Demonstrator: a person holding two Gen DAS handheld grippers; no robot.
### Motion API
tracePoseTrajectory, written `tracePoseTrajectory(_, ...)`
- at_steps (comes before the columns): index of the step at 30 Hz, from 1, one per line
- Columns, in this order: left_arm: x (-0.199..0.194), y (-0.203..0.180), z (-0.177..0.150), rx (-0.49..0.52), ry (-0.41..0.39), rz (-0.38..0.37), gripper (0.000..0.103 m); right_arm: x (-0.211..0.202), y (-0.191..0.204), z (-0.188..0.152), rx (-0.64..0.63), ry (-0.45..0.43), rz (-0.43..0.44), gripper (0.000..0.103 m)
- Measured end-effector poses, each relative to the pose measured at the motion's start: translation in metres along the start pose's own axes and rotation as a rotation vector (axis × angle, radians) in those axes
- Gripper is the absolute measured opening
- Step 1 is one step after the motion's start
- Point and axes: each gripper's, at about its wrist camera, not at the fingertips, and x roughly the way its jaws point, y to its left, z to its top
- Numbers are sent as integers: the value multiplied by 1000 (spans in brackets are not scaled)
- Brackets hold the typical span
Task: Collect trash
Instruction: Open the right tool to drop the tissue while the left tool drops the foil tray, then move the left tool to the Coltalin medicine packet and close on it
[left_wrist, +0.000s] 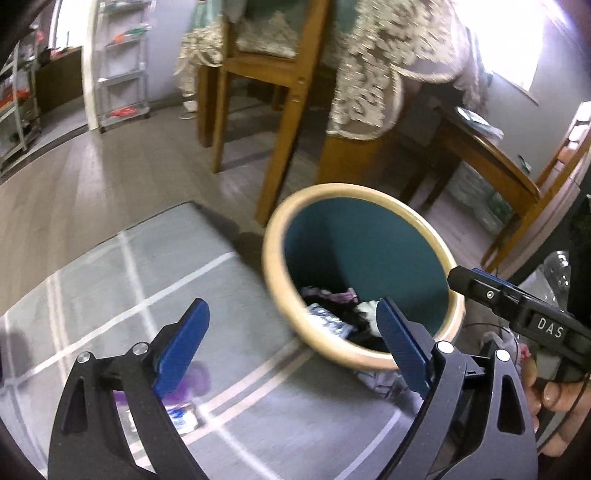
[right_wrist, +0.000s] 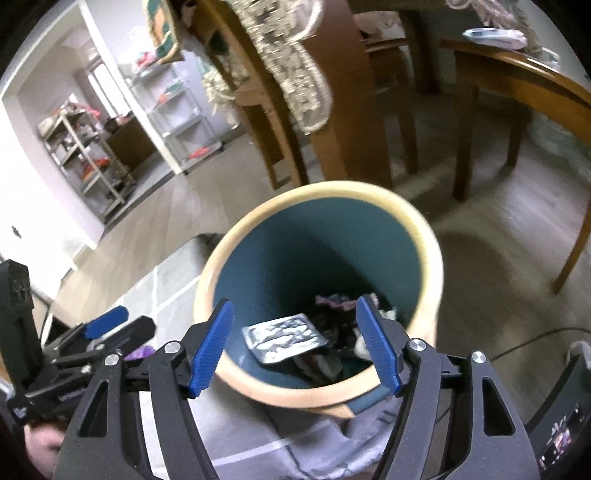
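A round bin with a cream rim (left_wrist: 275, 258) (right_wrist: 317, 192) and a teal inside stands on the floor at the rug's edge. In it lie a silver foil wrapper (right_wrist: 284, 338) (left_wrist: 328, 319) and darker crumpled trash (right_wrist: 343, 306). My right gripper (right_wrist: 295, 304) hovers over the bin's near rim, open, with nothing between its blue pads. My left gripper (left_wrist: 292, 306) is open and empty to the bin's left, above the rug. A purple and white wrapper (left_wrist: 184, 402) lies on the rug under its left finger. Each gripper shows at the edge of the other's view (left_wrist: 517, 314) (right_wrist: 107, 325).
The grey rug (left_wrist: 110, 280) has white lines. Wooden chair legs (left_wrist: 280, 155) and a table draped in lace cloth (left_wrist: 369, 74) stand just behind the bin. A second wooden table (right_wrist: 517, 74) is at the right. Shelving (right_wrist: 92, 162) lines the far wall. A cable (right_wrist: 535, 339) runs on the floor.
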Motion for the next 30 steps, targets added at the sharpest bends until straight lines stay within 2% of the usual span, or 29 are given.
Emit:
tracePoseTrajectory(11, -39, 71, -29, -143, -7, 115, 90, 15, 47, -14, -138, 61, 103, 73)
tracePoseTrajectory(17, -45, 102, -50, -203, 35, 184, 90, 24, 77, -25, -236, 94, 148, 73)
tracePoseTrajectory(21, -42, 118, -64, -247, 75, 196, 90, 30, 95, -33, -310, 114, 164, 73)
tracePoseTrajectory(26, -33, 114, -73, -234, 110, 177, 89, 37, 101, -37, -324, 134, 163, 73)
tracePoseTrajectory(30, -15, 98, -75, -169, 150, 167, 89, 39, 100, -38, -312, 140, 157, 73)
